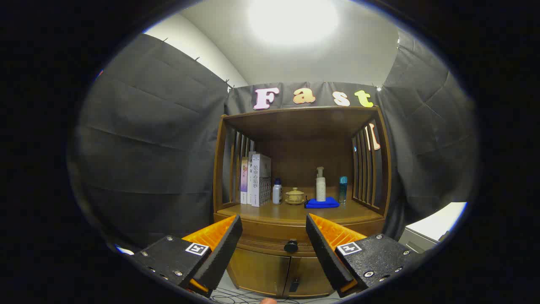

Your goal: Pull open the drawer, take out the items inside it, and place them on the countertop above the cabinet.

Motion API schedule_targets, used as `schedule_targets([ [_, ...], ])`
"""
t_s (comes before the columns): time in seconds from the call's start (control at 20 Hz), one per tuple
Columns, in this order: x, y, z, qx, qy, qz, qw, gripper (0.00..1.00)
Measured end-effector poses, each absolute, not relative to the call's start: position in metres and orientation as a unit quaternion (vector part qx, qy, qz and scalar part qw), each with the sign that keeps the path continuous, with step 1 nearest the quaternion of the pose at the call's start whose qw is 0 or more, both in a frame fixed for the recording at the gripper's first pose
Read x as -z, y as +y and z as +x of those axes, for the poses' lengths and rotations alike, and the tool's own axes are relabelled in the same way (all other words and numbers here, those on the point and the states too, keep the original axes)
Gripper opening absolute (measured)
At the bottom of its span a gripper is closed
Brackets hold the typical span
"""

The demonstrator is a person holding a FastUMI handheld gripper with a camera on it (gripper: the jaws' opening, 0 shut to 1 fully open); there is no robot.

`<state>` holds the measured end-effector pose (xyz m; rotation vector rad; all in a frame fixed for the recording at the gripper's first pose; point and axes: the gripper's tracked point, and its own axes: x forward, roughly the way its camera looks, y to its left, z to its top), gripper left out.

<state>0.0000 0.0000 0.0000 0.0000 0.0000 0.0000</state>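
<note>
A wooden cabinet (pixel 301 126) stands ahead of me against the booth wall. Its drawer (pixel 270 244) is closed, and the round dark knob (pixel 290 245) lies between and a little beyond my fingertips. My gripper (pixel 274 223) is open, with nothing between the fingers (pixel 219 253). Above the drawer runs the countertop (pixel 295 213), a wooden shelf surface. The drawer's contents are hidden.
On the countertop stand books (pixel 255 179) at the left, a small white bottle (pixel 277 192), a lidded ceramic cup (pixel 295 196), a blue cloth (pixel 322 203) with a pump bottle (pixel 320 184) behind it, and a blue bottle (pixel 343 188). Two cabinet doors (pixel 274 270) sit below the drawer.
</note>
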Motion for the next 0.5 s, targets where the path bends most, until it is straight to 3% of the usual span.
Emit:
schedule_targets([
  [0.5,-0.0031,0.0034,-0.0041,-0.003,-0.010,-0.001,1.000,0.94],
])
